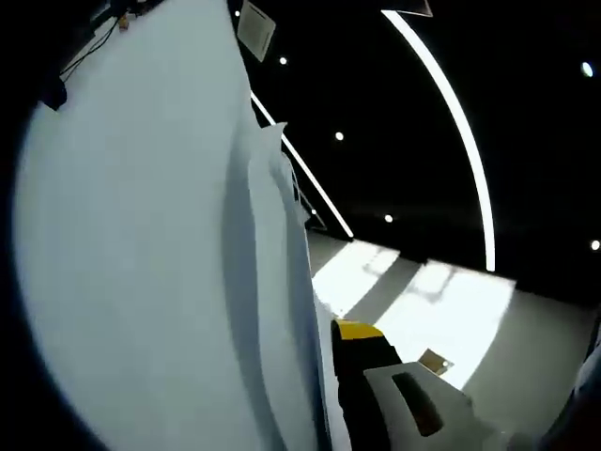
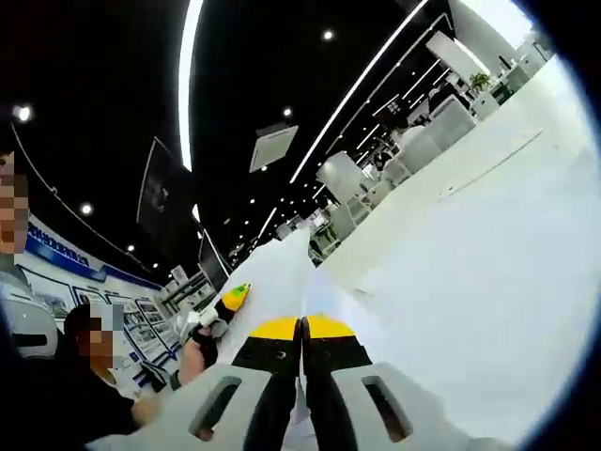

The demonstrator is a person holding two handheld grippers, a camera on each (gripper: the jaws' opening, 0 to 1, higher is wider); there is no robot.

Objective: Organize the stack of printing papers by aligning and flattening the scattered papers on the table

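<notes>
Both grippers pinching papers (image 2: 282, 272) (held upright)

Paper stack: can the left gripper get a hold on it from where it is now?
Probably yes. The paper stack stands right beside the left gripper, nothing between them, and the right gripper appears shut on its edge.

We see a dark ceiling (image 2: 254, 85) with small round lights (image 1: 339, 136) and long bright light strips (image 1: 460, 132). A square vent (image 2: 272, 146) hangs up there. Far off stand white desks (image 2: 441, 122) and a wall with posters (image 2: 141, 319).
</notes>
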